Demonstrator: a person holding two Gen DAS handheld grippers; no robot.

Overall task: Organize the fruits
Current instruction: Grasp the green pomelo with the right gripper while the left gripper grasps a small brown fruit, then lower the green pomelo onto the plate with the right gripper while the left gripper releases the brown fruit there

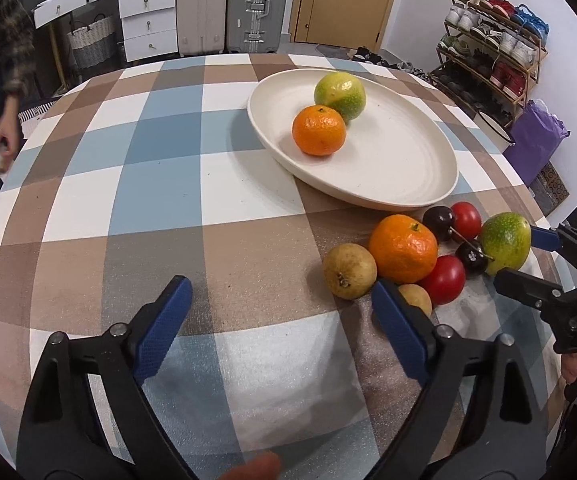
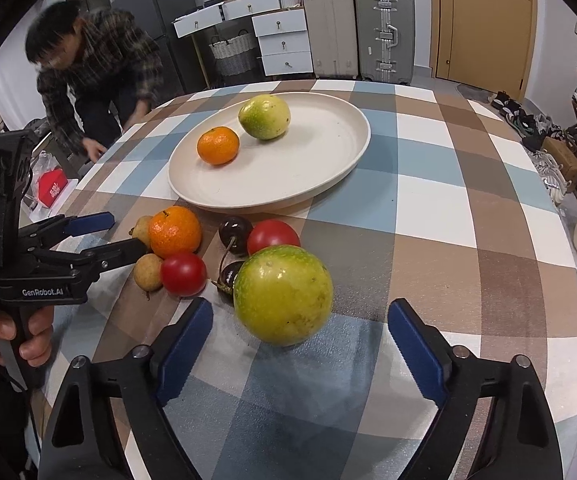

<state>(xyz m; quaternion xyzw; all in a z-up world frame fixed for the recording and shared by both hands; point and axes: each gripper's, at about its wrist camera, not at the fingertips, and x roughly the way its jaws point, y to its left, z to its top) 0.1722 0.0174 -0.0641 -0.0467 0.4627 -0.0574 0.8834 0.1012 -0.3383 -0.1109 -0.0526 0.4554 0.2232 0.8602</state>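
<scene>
A cream plate [image 1: 408, 168] [image 2: 320, 160] holds an orange [image 1: 319, 130] [image 2: 218, 145] and a green fruit [image 1: 340, 95] [image 2: 264, 116]. In front of the plate lies a cluster: an orange [image 1: 403, 248] [image 2: 174, 231], two tan fruits [image 1: 349, 271] [image 2: 148, 272], two red tomatoes [image 1: 444, 279] [image 2: 183, 273], dark cherries [image 1: 439, 223] [image 2: 235, 234] and a green fruit [image 1: 506, 242] [image 2: 283, 294]. My left gripper [image 1: 282, 304] [image 2: 122, 232] is open, just left of the cluster. My right gripper [image 2: 300, 322] [image 1: 528, 256] is open, its jaws either side of the near green fruit.
The checked tablecloth [image 1: 160, 184] covers a round table. A person in a plaid shirt [image 2: 96, 76] bends beside the table's far left. Drawers, suitcases [image 2: 384, 28] and a shoe rack [image 1: 488, 48] stand beyond the table.
</scene>
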